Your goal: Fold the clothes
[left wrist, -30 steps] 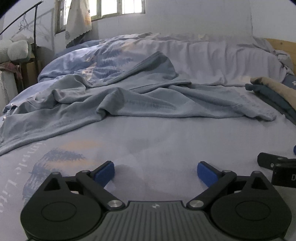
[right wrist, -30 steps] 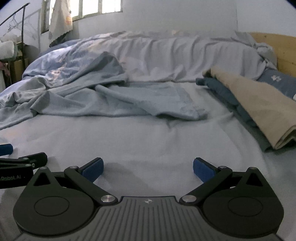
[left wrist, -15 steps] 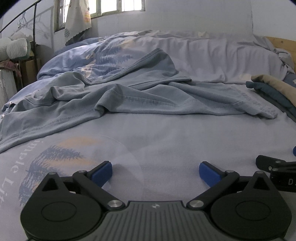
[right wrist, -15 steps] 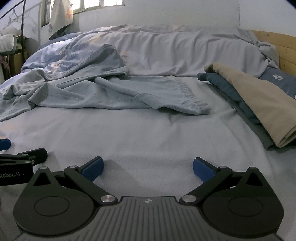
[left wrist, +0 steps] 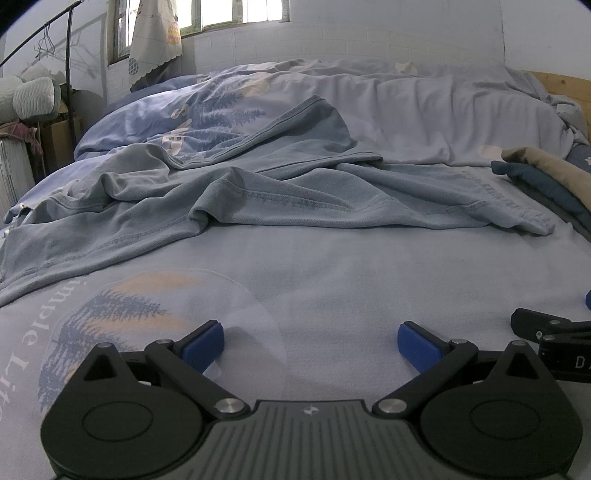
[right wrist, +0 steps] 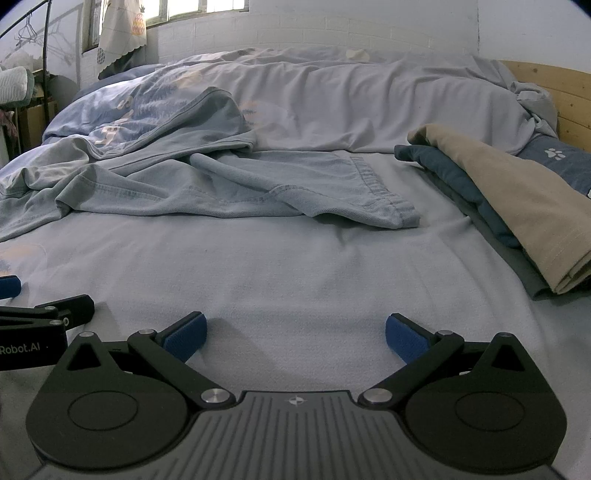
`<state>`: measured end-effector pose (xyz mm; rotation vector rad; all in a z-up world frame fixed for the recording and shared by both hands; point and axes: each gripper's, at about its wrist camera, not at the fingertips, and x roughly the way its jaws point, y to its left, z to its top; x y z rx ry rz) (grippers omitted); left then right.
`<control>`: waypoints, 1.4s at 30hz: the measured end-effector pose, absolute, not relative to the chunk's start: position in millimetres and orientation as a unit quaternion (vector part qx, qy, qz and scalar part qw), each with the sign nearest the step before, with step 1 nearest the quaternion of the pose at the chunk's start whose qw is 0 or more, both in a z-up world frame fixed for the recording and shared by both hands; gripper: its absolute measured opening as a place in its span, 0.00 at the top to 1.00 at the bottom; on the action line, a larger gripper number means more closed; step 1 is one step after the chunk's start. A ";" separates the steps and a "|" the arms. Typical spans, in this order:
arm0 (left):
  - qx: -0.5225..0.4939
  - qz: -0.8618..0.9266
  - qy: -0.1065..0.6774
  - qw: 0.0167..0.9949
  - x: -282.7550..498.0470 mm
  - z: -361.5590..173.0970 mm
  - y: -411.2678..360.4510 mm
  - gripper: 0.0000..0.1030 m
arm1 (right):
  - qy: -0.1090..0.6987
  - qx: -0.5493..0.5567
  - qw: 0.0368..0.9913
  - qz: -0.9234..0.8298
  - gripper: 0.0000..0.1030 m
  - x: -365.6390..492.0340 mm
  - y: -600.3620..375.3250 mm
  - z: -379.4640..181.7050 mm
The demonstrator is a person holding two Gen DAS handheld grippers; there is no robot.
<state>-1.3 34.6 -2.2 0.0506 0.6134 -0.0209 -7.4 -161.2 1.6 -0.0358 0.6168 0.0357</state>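
Observation:
A crumpled light-blue garment [left wrist: 295, 199] lies spread across the bed ahead of both grippers, its ribbed cuff [right wrist: 388, 206] pointing right. My left gripper [left wrist: 310, 341] hovers low over the bedsheet, open, with nothing between its blue pads. My right gripper [right wrist: 293, 334] is beside it, also open and empty, short of the garment's near edge. Each gripper shows at the other view's side edge: the right gripper [left wrist: 554, 343] in the left wrist view, the left gripper [right wrist: 40, 325] in the right wrist view.
A folded stack of clothes, tan on dark blue [right wrist: 517, 206], lies at the right by a wooden headboard [right wrist: 569, 99]. A bunched duvet [left wrist: 424, 107] fills the far side. A clothes rail [left wrist: 55, 48] and window [left wrist: 236, 14] stand at the left back.
Both grippers have moved forward and a little lower toward the garment, which now looks larger and nearer. Both stayed open.

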 end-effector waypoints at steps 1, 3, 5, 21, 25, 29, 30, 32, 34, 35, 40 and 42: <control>0.025 -0.010 0.302 0.953 -1.4 -2.2 34.7 0.00 | 0.304 -0.018 0.953 0.018 0.00 -7.4 -161.2 1.6; 0.026 -0.010 0.302 0.953 -1.6 -2.2 34.4 0.00 | 0.304 -0.018 0.952 0.017 0.00 -7.6 -160.9 1.4; 0.026 -0.010 0.302 0.953 -1.4 -2.3 34.6 0.00 | 0.304 -0.018 0.952 0.017 0.00 -7.5 -160.7 1.3; 0.029 -0.010 0.300 0.953 -1.1 -2.3 35.4 0.00 | 0.304 -0.018 0.952 0.017 0.00 -7.2 -159.7 0.5; 0.030 -0.009 0.299 0.954 -1.1 -2.8 35.7 0.00 | 0.304 -0.018 0.952 0.018 0.00 -6.2 -161.9 0.3; 0.030 -0.010 0.299 0.954 -0.7 -2.9 36.2 0.00 | 0.304 -0.018 0.952 0.016 0.00 -7.2 -159.4 0.6; 0.030 -0.010 0.298 0.954 -0.9 -2.9 36.0 0.00 | 0.304 -0.018 0.952 0.016 0.00 -7.3 -159.3 0.5; 0.030 -0.010 0.298 0.954 -1.0 -2.9 35.8 0.00 | 0.304 -0.019 0.952 0.016 0.00 -7.3 -159.3 0.4; 0.030 -0.010 0.298 0.954 -1.2 -3.0 35.6 0.00 | 0.304 -0.018 0.952 0.016 0.00 -7.2 -159.4 0.3; 0.031 -0.010 0.298 0.954 -1.3 -3.0 35.6 0.00 | 0.304 -0.018 0.952 0.016 0.00 -7.3 -159.2 0.3; 0.031 -0.009 0.297 0.954 -2.2 -3.3 34.6 0.00 | 0.304 -0.018 0.952 0.017 0.00 -7.0 -160.1 0.3; 0.031 -0.009 0.297 0.954 -2.0 -3.2 35.0 0.00 | 0.304 -0.018 0.952 0.016 0.00 -7.4 -158.8 0.4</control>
